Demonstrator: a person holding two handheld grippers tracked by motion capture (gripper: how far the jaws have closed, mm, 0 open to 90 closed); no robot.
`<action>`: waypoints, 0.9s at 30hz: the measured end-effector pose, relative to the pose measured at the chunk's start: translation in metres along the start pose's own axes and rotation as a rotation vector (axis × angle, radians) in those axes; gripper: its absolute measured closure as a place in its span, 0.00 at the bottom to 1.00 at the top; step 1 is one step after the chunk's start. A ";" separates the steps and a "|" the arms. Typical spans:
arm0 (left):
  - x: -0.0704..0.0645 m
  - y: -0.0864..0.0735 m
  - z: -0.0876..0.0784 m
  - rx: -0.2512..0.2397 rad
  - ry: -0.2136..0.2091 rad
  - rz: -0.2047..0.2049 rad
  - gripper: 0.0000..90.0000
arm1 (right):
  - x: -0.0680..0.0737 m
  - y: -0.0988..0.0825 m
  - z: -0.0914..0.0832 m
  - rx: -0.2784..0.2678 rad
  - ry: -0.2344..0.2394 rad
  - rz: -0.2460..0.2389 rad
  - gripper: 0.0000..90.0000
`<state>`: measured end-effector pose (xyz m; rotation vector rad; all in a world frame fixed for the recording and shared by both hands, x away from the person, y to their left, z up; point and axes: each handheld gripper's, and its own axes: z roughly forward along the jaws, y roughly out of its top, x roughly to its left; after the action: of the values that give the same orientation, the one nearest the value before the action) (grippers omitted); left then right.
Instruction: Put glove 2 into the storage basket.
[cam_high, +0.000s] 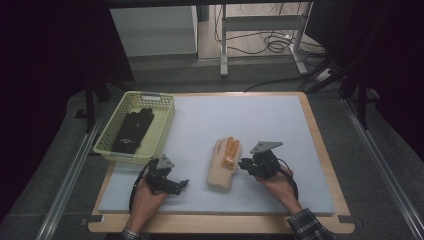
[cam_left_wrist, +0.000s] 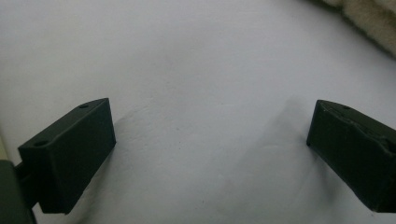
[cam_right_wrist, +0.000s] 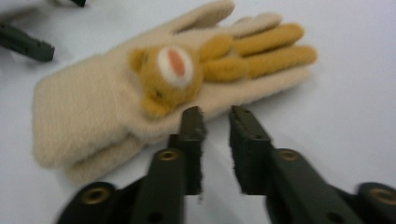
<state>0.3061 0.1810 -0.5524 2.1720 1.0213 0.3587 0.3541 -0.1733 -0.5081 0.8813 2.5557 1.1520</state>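
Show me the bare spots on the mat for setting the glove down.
Free: the mat beyond the cream glove up to the far edge, and the strip right of the right gripper. Crowded: the near left, between the basket, left gripper and glove.

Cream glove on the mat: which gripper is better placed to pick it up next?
Probably the right gripper: its narrowed jaws sit at the cream glove's edge. The left gripper faces bare mat, wide open.
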 end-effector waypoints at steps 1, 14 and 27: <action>0.000 0.000 0.000 0.000 0.000 0.000 0.01 | 0.001 -0.002 0.001 0.006 0.006 -0.001 0.91; 0.000 0.000 0.000 0.000 0.000 0.000 0.01 | 0.018 -0.007 0.027 0.034 0.054 -0.041 0.94; 0.000 0.000 0.000 0.000 0.000 0.000 0.01 | 0.028 0.004 0.046 0.013 0.072 -0.045 0.93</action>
<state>0.3062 0.1811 -0.5524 2.1725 1.0210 0.3584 0.3518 -0.1262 -0.5343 0.7950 2.6285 1.1759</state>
